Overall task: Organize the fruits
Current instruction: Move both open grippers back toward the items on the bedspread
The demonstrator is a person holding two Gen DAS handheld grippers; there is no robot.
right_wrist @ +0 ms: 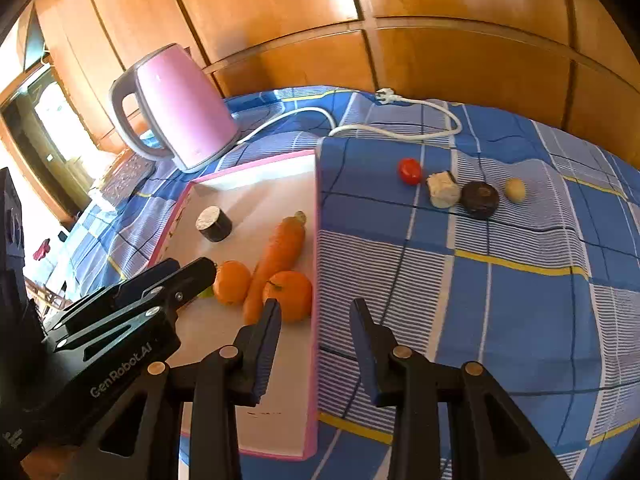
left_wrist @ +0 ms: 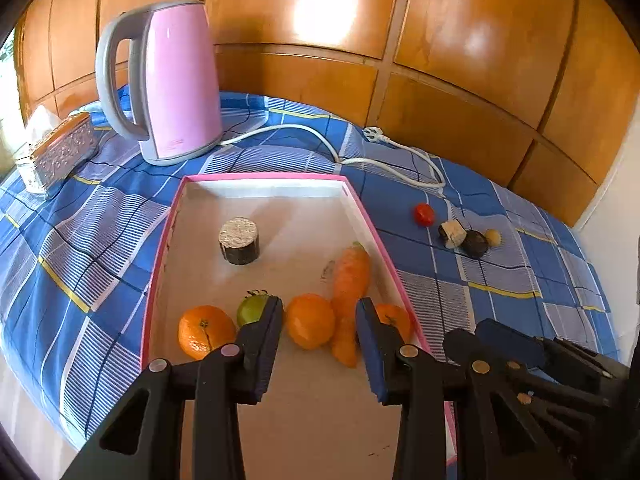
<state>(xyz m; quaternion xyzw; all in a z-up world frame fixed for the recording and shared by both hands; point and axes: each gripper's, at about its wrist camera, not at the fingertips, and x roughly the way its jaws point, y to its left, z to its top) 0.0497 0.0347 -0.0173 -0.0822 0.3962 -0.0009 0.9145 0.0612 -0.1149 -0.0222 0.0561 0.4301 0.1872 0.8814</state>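
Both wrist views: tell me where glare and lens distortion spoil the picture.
Left wrist view: white glare blots on the wooden panels, dark fisheye corners, and the pink-rimmed box looks splayed. Right wrist view: glare on the panels upper right, a blown-out window at left, and the checked cloth bulges like a dome.

Only readable text: "GenRobot.AI" in pale letters along the black body of the left tool [right_wrist: 196, 280], seen from the right wrist view. Small mark low on the pink kettle [left_wrist: 176, 80] too blurry to read.
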